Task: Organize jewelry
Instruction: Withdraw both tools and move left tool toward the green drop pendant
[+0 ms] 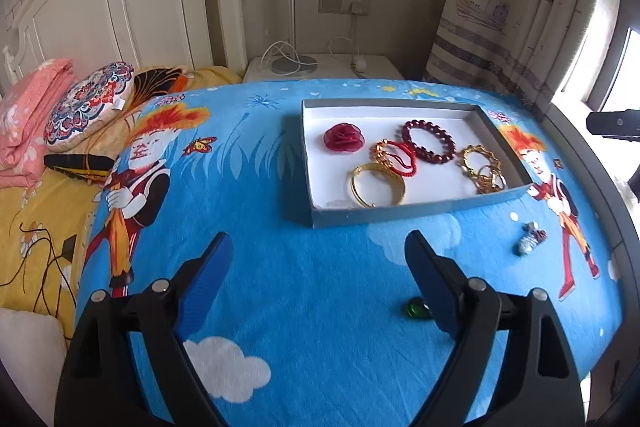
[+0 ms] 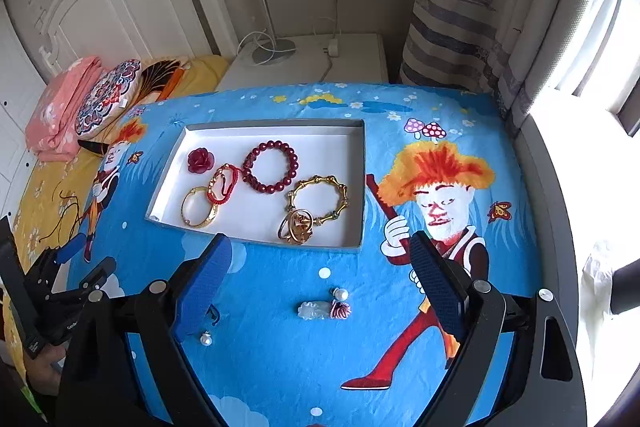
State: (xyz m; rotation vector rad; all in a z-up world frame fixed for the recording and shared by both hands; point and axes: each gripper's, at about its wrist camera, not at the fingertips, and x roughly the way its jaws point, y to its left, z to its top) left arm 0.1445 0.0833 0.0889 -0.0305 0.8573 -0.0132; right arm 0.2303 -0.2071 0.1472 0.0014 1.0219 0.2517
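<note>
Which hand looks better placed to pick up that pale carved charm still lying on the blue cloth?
Probably the right. Its open gripper has the charm almost between its fingers, while from the left gripper the charm lies far off to one side.

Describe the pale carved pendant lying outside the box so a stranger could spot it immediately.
Start at the shallow white-lined box on the blue cartoon cloth. On the cloth in front of it lies the pale pendant. Unlike the round pearl beside it, it is elongated, carved, milky, with a dark red knot attached.
</note>
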